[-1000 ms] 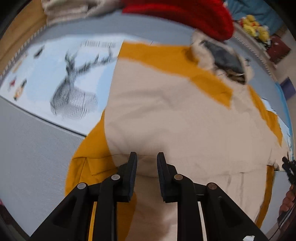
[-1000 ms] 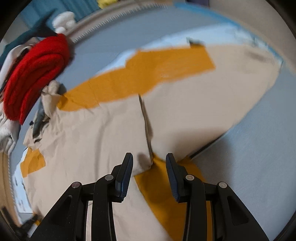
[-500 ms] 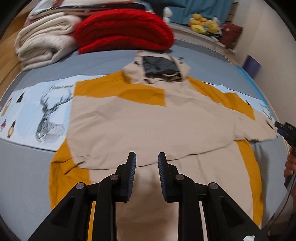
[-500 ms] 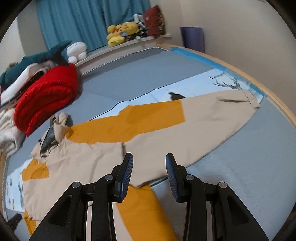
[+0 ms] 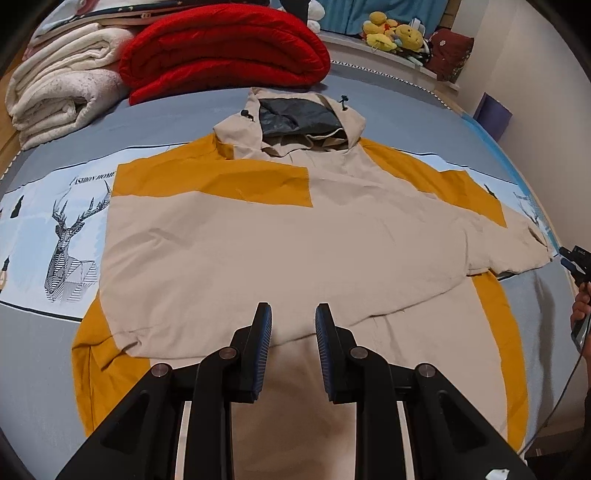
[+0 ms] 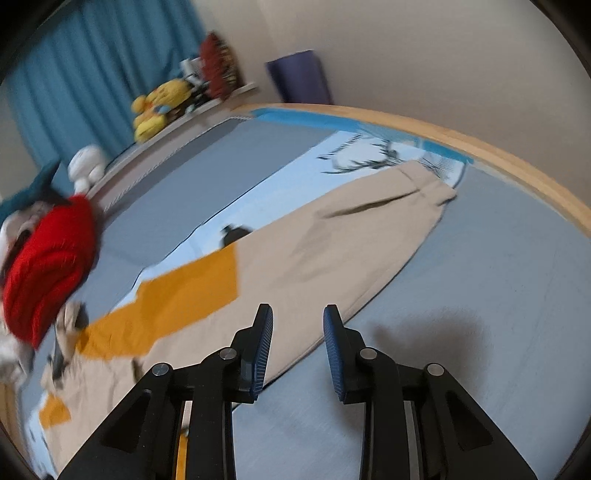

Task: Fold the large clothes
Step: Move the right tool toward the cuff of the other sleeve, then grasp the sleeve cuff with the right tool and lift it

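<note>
A: Your left gripper [image 5: 292, 325] hung over the jacket [image 5: 258, 251] w/ its jaws a little apart, nothing between them. Agree?

B: Yep. Pads clear of the cloth, above the low edge of the folded-over sleeve [image 5: 207, 266].

A: And your right gripper [image 6: 298, 332]?

B: Jaws were closing, nothing between them. It sat over the lower edge of the other sleeve [image 6: 351, 236], grey bedspread [image 6: 461, 280] beside it. That view's blurred.

A: Where was the jacket itself?

B: Flat on the bed, front up, hood [image 5: 295, 122] toward the red blanket [image 5: 225, 48] and white blanket [image 5: 62, 88]. One sleeve lay folded across the chest; the other stretched out to the bed's far side, cuff [image 6: 436, 188] near the wooden rim [image 6: 517, 162].

A: Anything else?

B: In the left view your right hand [image 5: 581, 306] showed at the frame edge, past that cuff. Deer-print strip [image 5: 66, 236] ran under the jacket. Plush toys [image 5: 395, 33] on the ledge behind.
</note>
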`<action>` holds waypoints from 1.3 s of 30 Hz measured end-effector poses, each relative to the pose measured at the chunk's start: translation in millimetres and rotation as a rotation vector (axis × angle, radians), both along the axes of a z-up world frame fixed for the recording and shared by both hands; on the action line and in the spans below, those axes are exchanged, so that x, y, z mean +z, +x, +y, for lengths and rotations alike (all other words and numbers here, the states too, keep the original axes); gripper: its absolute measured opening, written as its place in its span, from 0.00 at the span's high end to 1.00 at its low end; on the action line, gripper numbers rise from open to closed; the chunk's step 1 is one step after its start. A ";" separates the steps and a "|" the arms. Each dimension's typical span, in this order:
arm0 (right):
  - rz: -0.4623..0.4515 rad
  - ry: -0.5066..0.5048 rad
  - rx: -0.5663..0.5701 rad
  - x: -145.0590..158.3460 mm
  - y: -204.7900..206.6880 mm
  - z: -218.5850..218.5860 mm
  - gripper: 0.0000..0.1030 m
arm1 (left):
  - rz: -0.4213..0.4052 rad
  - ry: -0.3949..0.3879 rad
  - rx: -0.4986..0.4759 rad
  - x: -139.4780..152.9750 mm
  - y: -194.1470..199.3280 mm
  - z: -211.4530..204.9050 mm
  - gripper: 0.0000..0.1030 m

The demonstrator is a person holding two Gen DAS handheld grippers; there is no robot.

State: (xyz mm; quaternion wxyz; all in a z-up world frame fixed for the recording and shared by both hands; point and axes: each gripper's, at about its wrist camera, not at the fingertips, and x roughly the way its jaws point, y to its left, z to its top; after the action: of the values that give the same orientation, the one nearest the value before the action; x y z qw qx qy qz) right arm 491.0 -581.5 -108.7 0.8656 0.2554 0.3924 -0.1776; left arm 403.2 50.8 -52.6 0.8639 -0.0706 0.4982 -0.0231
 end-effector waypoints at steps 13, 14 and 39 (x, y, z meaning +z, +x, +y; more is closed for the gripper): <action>-0.026 0.241 -0.206 -62.7 6.8 -98.2 0.70 | 0.019 -0.003 0.009 -15.8 25.1 -0.6 0.79; -0.025 0.258 -0.216 -68.3 7.4 -102.2 0.70 | 0.019 0.003 0.006 -17.2 26.0 -1.2 0.79; -0.061 0.266 -0.349 -89.2 35.7 -120.2 0.98 | 0.017 -0.023 0.046 -17.1 34.2 21.4 0.79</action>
State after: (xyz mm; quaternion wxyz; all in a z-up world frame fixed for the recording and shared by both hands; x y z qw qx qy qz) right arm 526.7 -701.7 -198.0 0.7918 0.4366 0.3361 -0.2635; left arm 437.5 72.1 -69.7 0.8590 -0.0921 0.5036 -0.0082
